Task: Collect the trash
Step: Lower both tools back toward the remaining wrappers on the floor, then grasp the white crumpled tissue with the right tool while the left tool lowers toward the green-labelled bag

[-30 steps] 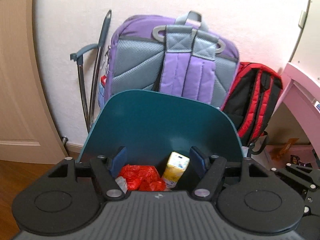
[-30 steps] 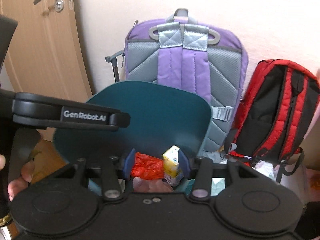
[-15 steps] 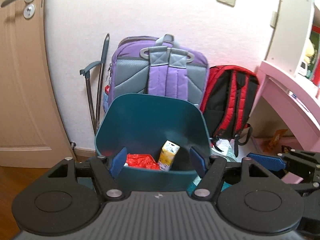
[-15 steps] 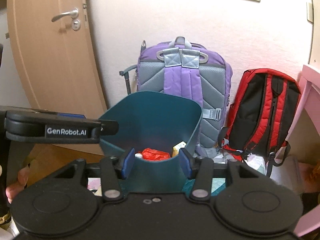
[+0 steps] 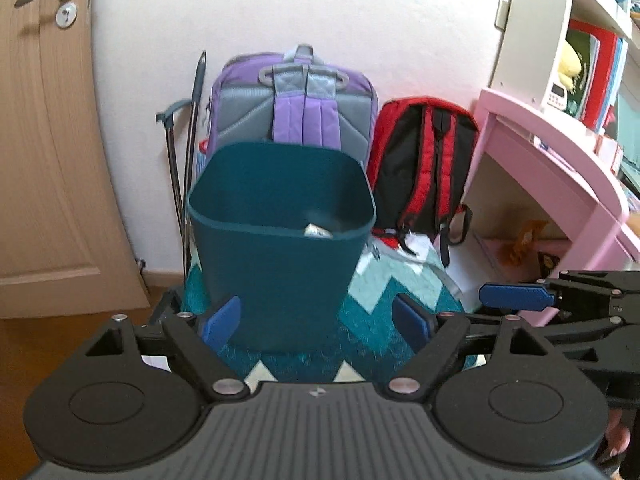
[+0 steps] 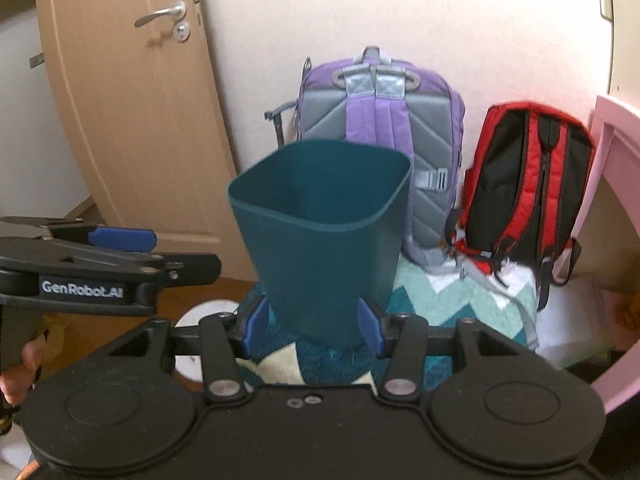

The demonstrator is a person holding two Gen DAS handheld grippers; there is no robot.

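Note:
A dark teal trash bin (image 5: 280,248) stands upright on a teal zigzag rug (image 5: 400,292); it also shows in the right wrist view (image 6: 324,240). Only a pale corner of a carton (image 5: 318,231) shows over its front rim. My left gripper (image 5: 318,324) is open and empty, low in front of the bin. My right gripper (image 6: 312,328) is open and empty, also in front of the bin's base. The right gripper's blue fingertip (image 5: 516,295) shows at the right of the left wrist view; the left gripper's blue fingertip (image 6: 122,239) shows at the left of the right wrist view.
A purple backpack (image 5: 296,100) and a red-and-black backpack (image 5: 424,160) lean on the wall behind the bin. A wooden door (image 5: 44,140) is at the left. A pink desk (image 5: 560,168) with shelves is at the right. A folded metal frame (image 5: 188,140) leans beside the purple backpack.
Both grippers have pulled back and down from above the bin. The red wrapper and the carton seen inside earlier are now hidden by the rim, save a carton corner.

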